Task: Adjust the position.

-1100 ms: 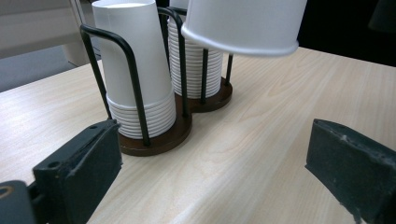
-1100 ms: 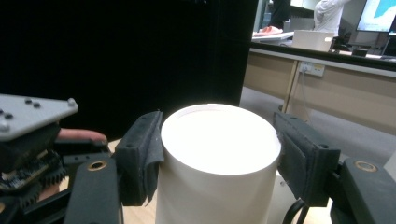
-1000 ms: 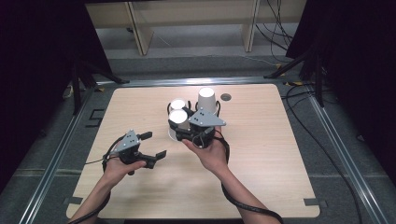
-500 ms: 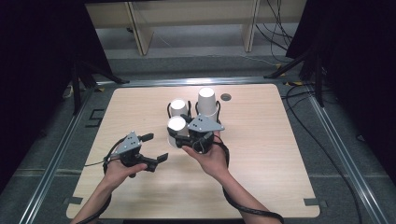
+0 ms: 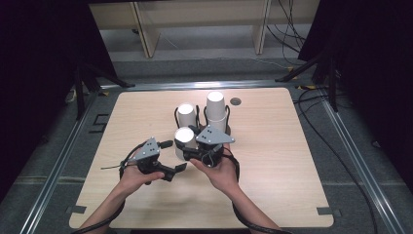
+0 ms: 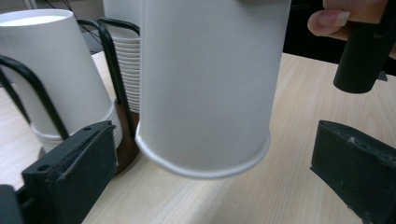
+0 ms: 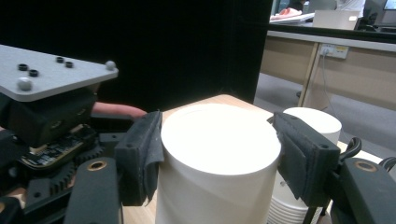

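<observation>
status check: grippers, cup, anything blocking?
Right gripper shut on inverted paper cup, held off the table. Left gripper open, jaws just widened, flanking the cup. Two cup stacks in wire holders close behind.

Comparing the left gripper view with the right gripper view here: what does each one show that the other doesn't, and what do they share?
Left gripper view: the upside-down white paper cup has its rim lifted off the light wooden table, between the left gripper's wide-open jaws, which have just been opening. Right gripper view: the right gripper's pads clamp that cup by its sides near its flat base. Both: the held cup and a stack of white paper cups in a black wire holder.
</observation>
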### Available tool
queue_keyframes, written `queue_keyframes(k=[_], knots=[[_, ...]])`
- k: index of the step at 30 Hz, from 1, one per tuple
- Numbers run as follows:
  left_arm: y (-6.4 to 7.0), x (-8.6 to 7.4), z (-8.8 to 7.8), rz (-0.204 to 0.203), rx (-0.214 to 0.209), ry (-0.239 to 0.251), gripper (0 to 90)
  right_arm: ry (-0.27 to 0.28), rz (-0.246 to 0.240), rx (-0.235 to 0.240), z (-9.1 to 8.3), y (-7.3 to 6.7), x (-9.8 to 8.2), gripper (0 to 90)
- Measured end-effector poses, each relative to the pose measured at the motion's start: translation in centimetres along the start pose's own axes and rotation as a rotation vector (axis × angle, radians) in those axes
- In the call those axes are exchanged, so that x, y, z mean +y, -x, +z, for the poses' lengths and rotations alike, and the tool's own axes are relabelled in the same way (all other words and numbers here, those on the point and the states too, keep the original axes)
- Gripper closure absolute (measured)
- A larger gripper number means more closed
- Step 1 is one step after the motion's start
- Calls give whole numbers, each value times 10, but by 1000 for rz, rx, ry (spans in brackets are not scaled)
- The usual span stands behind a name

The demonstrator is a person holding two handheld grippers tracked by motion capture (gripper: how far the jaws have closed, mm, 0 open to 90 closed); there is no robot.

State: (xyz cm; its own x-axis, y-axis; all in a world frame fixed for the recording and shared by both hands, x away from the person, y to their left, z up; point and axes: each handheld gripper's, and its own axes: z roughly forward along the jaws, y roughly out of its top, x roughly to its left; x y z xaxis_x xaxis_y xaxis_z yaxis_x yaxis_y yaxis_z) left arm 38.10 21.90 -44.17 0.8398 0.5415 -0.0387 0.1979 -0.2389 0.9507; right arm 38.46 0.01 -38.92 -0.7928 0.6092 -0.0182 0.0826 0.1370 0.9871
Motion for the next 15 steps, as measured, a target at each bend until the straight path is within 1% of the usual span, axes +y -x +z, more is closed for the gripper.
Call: queue_keyframes(k=[1,2,3,4,5,6,7,8,9,10,11,12,13,14,15], knots=[[0,0,1,4,-4,-5,0,0,0,0,0,0,0,359],[0,0,4,1,-8,5,0,-8,17,4,0,-1,0,359],[0,0,5,0,-10,-3,0,-6,0,-2,0,-1,-1,360],[0,0,7,2,-15,4,0,-22,30,-1,-1,-3,-2,359],[0,0,8,-1,-13,-3,0,-14,23,2,-1,-3,-2,359],[0,-1,10,0,-23,6,0,-19,23,4,-1,-3,-2,359],[1,0,10,7,-18,-5,0,-16,3,-5,-1,-3,-3,359],[1,0,12,8,-20,0,0,-15,1,-5,-1,-3,-3,359],[1,0,13,9,-24,8,0,-21,46,5,-1,-6,-4,359],[1,0,13,13,-23,-4,0,-7,31,7,0,-6,-4,359],[1,0,13,14,-21,-7,2,-15,22,1,-1,-6,-4,359],[2,0,14,12,-20,-2,5,0,15,17,1,-7,-5,359],[1,-1,16,11,-22,7,5,0,15,17,1,-7,-5,359],[2,-1,15,16,-16,-5,17,2,12,17,1,-8,-4,359],[2,-1,15,16,-15,-3,17,2,12,17,1,-8,-4,359]])
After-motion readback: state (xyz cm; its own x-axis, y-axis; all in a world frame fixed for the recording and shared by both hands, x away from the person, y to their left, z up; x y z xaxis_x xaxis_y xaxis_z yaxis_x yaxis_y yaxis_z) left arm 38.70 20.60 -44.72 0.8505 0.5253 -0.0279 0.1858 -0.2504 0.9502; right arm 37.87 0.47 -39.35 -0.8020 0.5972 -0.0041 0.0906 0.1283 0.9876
